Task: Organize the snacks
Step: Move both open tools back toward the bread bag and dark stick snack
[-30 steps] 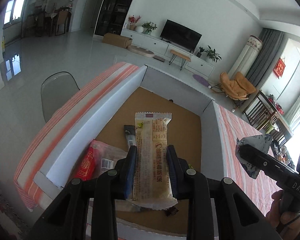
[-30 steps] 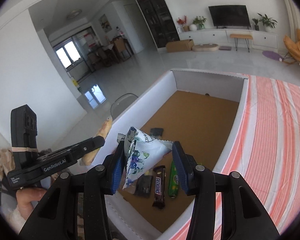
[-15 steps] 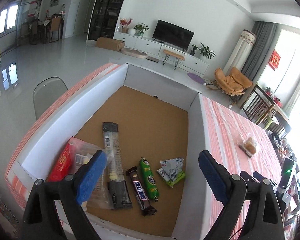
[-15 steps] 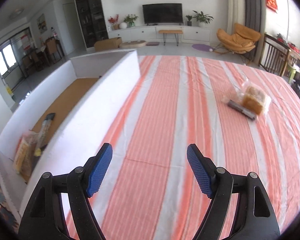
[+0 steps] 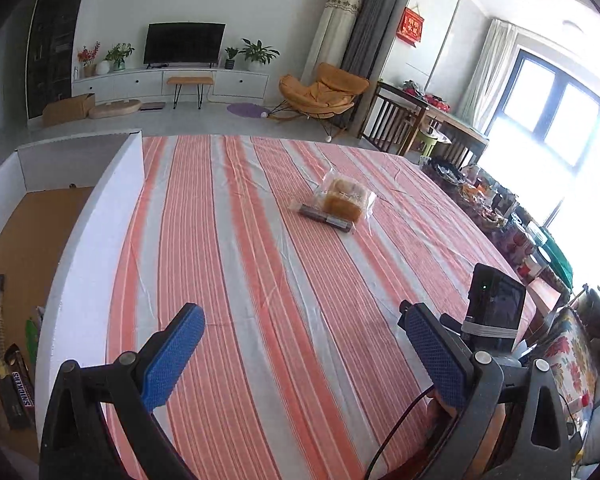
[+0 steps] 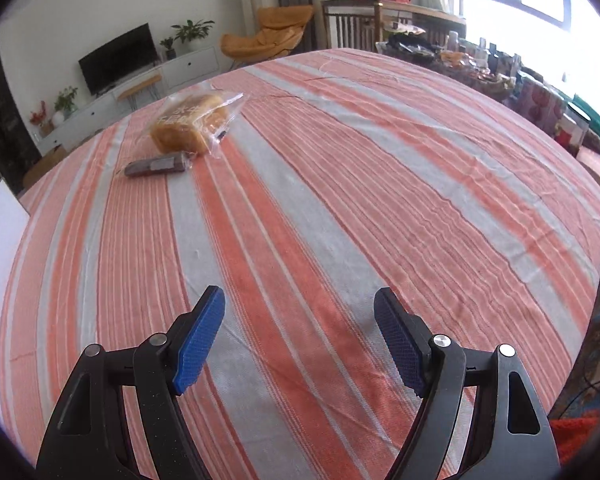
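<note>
A bagged bread (image 5: 345, 199) (image 6: 188, 123) lies far out on the striped tablecloth, with a dark wrapped bar (image 5: 324, 218) (image 6: 156, 168) touching its near side. A white box with a brown floor (image 5: 96, 240) stands at the left and holds several snacks, among them a Snickers bar (image 5: 20, 390). My left gripper (image 5: 302, 354) is open and empty above the cloth, right of the box wall. My right gripper (image 6: 298, 338) is open and empty above the cloth, well short of the bread. The right gripper's body (image 5: 496, 312) shows in the left wrist view.
The orange and grey striped tablecloth (image 6: 340, 200) covers the table. A cluttered side table (image 5: 500, 208) runs along the right edge by the window. A corner of the white box (image 6: 0, 216) shows at the left in the right wrist view.
Both grippers let go of their snacks into the box, opened, and swung right, away from the box, over the tablecloth toward the bread and dark bar.
</note>
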Available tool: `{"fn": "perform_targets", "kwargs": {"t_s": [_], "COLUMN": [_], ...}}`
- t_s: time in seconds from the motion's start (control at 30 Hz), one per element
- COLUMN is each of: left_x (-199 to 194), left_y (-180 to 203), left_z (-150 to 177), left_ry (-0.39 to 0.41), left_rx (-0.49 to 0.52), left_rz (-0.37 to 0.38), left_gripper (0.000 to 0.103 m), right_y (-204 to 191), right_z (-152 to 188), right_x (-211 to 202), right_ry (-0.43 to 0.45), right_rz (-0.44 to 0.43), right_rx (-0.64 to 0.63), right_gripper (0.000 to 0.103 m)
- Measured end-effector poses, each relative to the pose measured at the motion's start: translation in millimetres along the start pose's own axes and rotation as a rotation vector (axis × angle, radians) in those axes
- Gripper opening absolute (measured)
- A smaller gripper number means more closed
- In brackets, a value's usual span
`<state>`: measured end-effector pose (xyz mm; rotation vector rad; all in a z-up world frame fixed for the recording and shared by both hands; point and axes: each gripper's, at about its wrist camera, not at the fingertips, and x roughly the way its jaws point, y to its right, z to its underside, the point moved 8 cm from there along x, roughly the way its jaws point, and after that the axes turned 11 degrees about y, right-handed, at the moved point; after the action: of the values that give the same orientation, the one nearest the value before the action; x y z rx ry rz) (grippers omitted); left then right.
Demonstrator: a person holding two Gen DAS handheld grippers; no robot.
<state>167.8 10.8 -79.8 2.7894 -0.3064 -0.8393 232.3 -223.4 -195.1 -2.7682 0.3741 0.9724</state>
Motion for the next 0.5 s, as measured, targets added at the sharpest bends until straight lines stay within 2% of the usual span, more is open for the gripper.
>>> {"fn": "perform_targets", "kwargs": {"t_s": [0.23, 0.37, 0.5], "left_x": [98, 119, 126], "left_y": [-35, -57, -68], "left_z": [43, 58, 68], "left_ry": [-0.112, -0.147, -0.166], "left_rx": [0.007, 0.035, 0.010], "left_rz": [-0.147, -0.212, -0.227], "left_gripper": [0.100, 0.100, 0.100], "right_y": [-4, -4, -5], "right_z": [9, 11, 11], "right_x": [6, 6, 6], "right_ry": [-0.011, -0.010, -0.011], "right_rz": [0.055, 0.048, 0.049], "right_rx": [-0.072, -0.072, -0.076], "right_gripper": [0.082, 0.084, 0.086]}}
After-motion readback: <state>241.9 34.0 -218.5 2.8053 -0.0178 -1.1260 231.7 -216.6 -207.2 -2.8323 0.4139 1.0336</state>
